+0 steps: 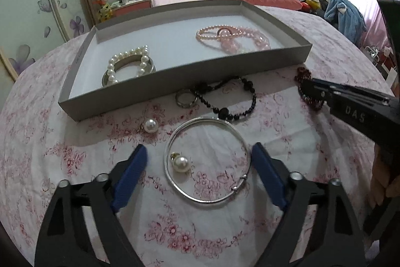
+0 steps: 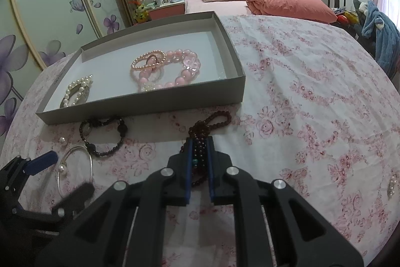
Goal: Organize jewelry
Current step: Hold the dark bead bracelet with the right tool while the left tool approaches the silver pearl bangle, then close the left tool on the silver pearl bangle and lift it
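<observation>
A silver bangle [image 1: 207, 200] with a pearl [image 1: 181, 163] on its end lies on the floral cloth. My left gripper [image 1: 200, 152] stands open around it, one blue finger on each side, pads not pressing. My right gripper [image 2: 199, 142] is shut on a dark red bead bracelet [image 2: 215, 121], which trails out ahead of the fingers. The left wrist view shows that gripper [image 1: 307, 85] at the right, with the red beads [image 1: 303, 74] at its tip. The grey tray [image 1: 175, 81] holds a pearl bracelet [image 1: 125, 61] and pink bead bracelets [image 1: 232, 39].
In front of the tray lie a black bead bracelet [image 1: 232, 101], a silver ring [image 1: 186, 98] and a loose pearl [image 1: 150, 125]. A small pearly piece [image 2: 391, 185] sits far right on the cloth. Behind are a bed with an orange quilt [image 2: 290, 5] and a chair with clothes.
</observation>
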Demonstrator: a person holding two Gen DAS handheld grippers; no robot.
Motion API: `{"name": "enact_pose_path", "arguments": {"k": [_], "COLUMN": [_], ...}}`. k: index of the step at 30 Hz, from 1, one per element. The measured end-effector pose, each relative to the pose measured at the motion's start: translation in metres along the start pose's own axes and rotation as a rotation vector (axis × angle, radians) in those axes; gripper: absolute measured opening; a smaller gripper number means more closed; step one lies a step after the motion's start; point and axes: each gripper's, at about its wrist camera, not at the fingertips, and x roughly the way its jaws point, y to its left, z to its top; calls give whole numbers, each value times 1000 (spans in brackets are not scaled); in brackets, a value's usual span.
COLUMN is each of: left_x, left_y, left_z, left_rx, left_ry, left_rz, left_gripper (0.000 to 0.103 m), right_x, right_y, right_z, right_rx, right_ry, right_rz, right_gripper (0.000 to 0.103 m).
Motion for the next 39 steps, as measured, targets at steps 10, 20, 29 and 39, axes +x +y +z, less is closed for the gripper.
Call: {"name": "enact_pose_path", "arguments": {"k": [10,20,29,39], "left_x": [-8,-13,-14,-26], "left_y": [23,53,53,56], "left_z": [-7,-17,-15,-17], "left_rx": [6,-14,-15,-24], "left_ry": [3,-2,-8,-54], "left_rz": [11,33,21,26], "left_gripper": [71,77,71,70], "right_x": [0,0,0,-18], "right_y": [4,25,26,28], "right_z": [-1,-6,-6,-2], "right_rx": [-21,-77,-72,-67], "right_ry": [2,9,9,-61], "right_rz": [-6,37,40,73], "right_gripper": [11,12,12,9]}}
